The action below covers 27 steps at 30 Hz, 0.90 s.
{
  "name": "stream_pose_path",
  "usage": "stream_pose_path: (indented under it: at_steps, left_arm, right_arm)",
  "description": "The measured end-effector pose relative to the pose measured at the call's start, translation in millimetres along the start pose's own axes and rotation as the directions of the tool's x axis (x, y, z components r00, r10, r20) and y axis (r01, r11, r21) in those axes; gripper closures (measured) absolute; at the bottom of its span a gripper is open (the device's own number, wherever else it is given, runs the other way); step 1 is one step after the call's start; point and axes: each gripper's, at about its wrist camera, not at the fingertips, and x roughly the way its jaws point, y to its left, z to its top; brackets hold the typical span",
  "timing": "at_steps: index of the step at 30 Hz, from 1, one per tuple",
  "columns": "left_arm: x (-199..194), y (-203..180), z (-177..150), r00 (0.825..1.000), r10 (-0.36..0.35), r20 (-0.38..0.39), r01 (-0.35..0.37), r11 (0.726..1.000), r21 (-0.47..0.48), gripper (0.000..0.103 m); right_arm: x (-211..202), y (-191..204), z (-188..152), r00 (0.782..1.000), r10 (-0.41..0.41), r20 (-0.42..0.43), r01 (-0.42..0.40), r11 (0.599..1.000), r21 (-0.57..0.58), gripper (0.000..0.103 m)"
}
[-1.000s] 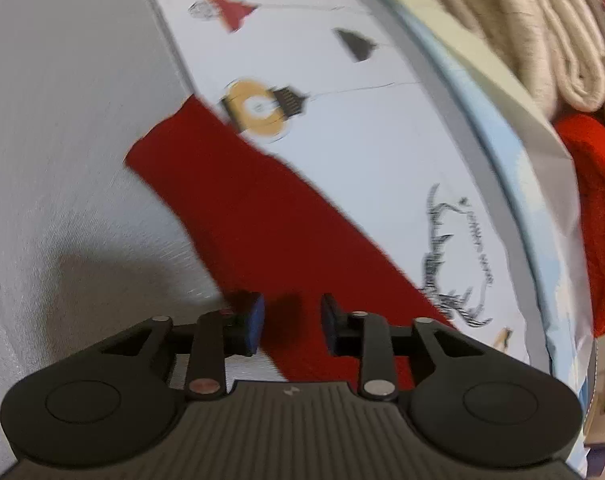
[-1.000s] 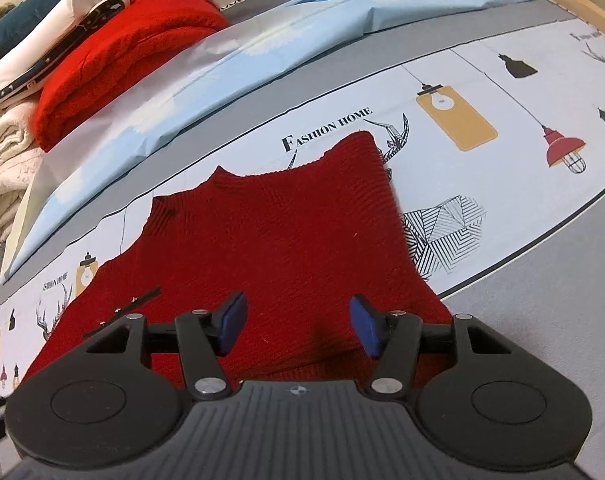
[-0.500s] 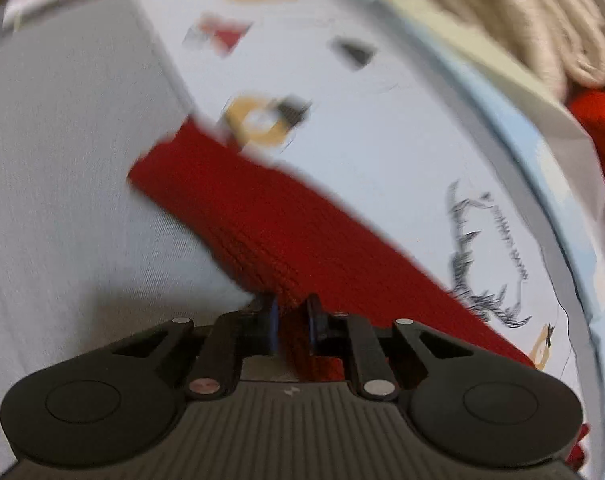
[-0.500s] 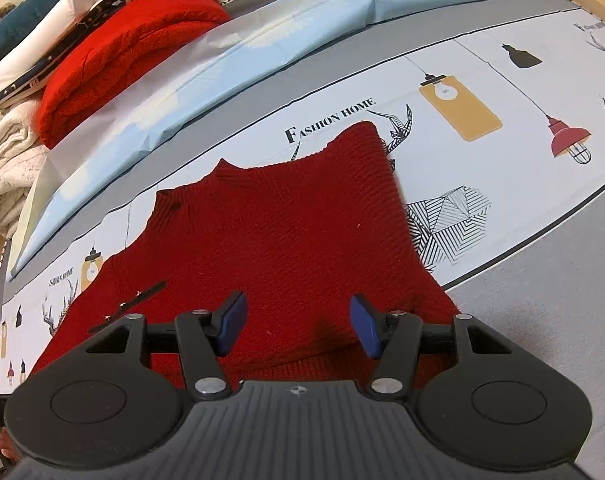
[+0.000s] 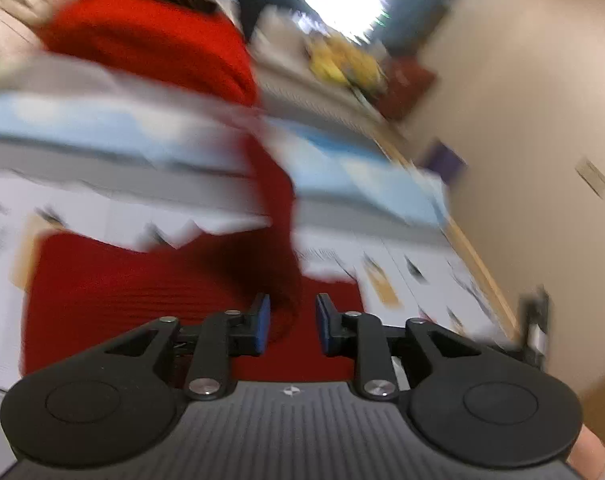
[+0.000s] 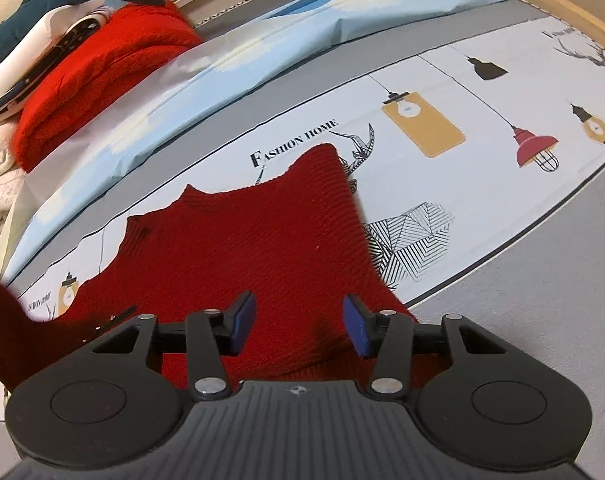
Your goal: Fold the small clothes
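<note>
Words on the bed sheet
The bed sheet (image 6: 482,184) says "FASHION HOME" in black letters near the red sweater (image 6: 242,248). Other small words on it are too tiny to read.

— Inspector: What are you seeing of the rig?
— Operator: I'm seeing my left gripper (image 5: 289,322) and right gripper (image 6: 298,326) showing identical builds: matte black linkages, silver rivets, blue pads (image 6: 356,330), ribbed grey housings bearing a small compass mark.
</note>
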Motion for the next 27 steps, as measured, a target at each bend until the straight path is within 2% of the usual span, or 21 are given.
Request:
stream_pose_path:
  at_steps: [2,4,6,9,12,14,15,20,25,27]
  left_arm:
    - [13,6,0,0.996,0.062,-0.061,-0.063,0.998,-0.024,0.075]
    - [15,30,6,0.987,0.140,-0.076,-0.148,0.983,-0.108,0.075]
    - [15,60,15,0.960,0.263,-0.100,-0.277,0.945,-0.173,0.075]
    - [9,98,25,0.920,0.368,-0.132,-0.390,0.883,-0.260,0.075]
    - [-1,127,32,0.915,0.379,-0.138,-0.403,0.842,-0.359,0.075]
    - [-5,135,35,0.912,0.388,-0.133,-0.409,0.829,-0.381,0.075]
    - [-3,139,37,0.911,0.391,-0.133,-0.411,0.826,-0.386,0.075]
    - [3,140,41,0.916,0.378,-0.137,-0.401,0.832,-0.385,0.075]
    - [0,138,36,0.918,0.369,-0.145,-0.396,0.841,-0.370,0.075]
    - [1,140,35,0.918,0.368,-0.147,-0.396,0.840,-0.371,0.075]
  right_arm:
    - [3,-1,-1,1.000,0.002,-0.007,-0.002,1.000,0.016,0.052]
    - [7,-3,-2,1.000,0.005,-0.022,-0.005,0.999,0.041,0.052]
    - [12,-6,-2,0.999,0.014,-0.038,-0.011,0.997,0.077,0.052]
    - [21,-14,-3,0.998,0.029,-0.062,-0.020,0.989,0.145,0.052]
    - [33,-21,-5,0.996,0.048,-0.078,-0.029,0.973,0.227,0.052]
    - [40,-26,-7,0.995,0.068,-0.077,-0.045,0.960,0.278,0.053]
    - [44,-28,-7,0.994,0.079,-0.073,-0.054,0.951,0.304,0.058]
    - [64,-34,-15,0.992,0.099,-0.078,-0.060,0.916,0.396,0.066]
    - [73,-39,-18,0.994,0.093,-0.063,-0.054,0.890,0.453,0.089]
    - [70,-37,-16,0.994,0.101,-0.036,-0.075,0.895,0.439,0.095]
